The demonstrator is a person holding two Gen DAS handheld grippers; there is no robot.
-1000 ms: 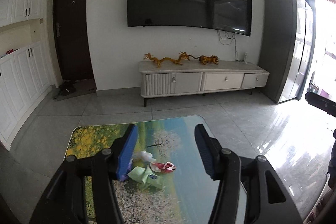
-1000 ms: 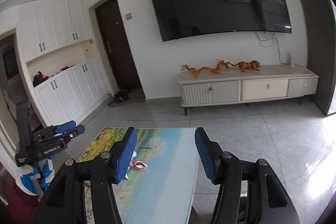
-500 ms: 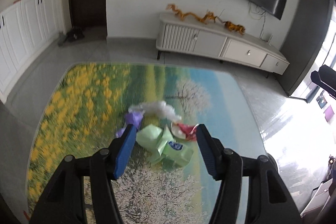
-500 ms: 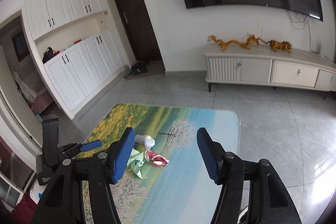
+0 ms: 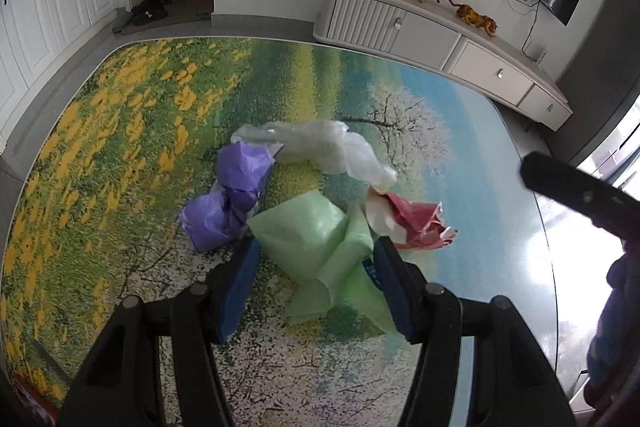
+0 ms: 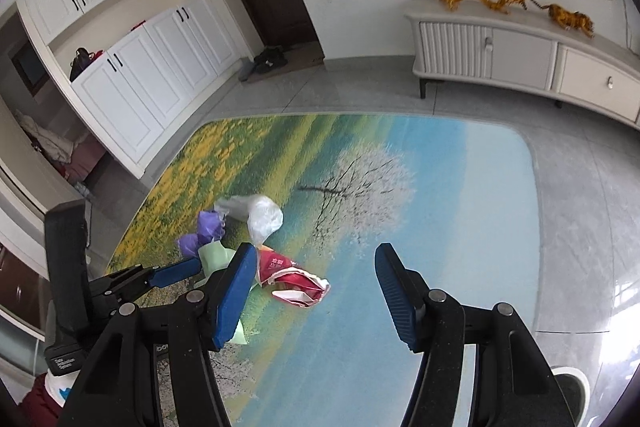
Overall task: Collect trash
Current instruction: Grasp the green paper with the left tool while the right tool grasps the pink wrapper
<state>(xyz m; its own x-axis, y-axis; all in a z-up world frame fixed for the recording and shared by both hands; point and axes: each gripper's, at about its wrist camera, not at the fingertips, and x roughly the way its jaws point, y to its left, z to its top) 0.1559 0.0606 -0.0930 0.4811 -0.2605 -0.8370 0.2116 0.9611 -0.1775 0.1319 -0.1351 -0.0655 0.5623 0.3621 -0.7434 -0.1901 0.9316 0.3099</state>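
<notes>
Left gripper (image 5: 316,267): jaws apart, straddling the green wrapper, gripping nothing.
Right gripper (image 6: 316,283): jaws apart over the worktop, empty; red wrapper lies below between them.
Worktop (image 5: 120,131): landscape print, trash clustered near its middle.
Clear bag (image 5: 324,147): far side of the pile, touching the purple bag.
Green wrapper (image 5: 316,247): nearest piece, between purple bag and red wrapper.
Purple bag (image 5: 228,195): left of the pile.
Red wrapper (image 5: 412,219): crumpled, right of the pile.

Both the left gripper (image 5: 316,247) and right gripper (image 6: 316,255) point steeply downward, fingers apart.
</notes>
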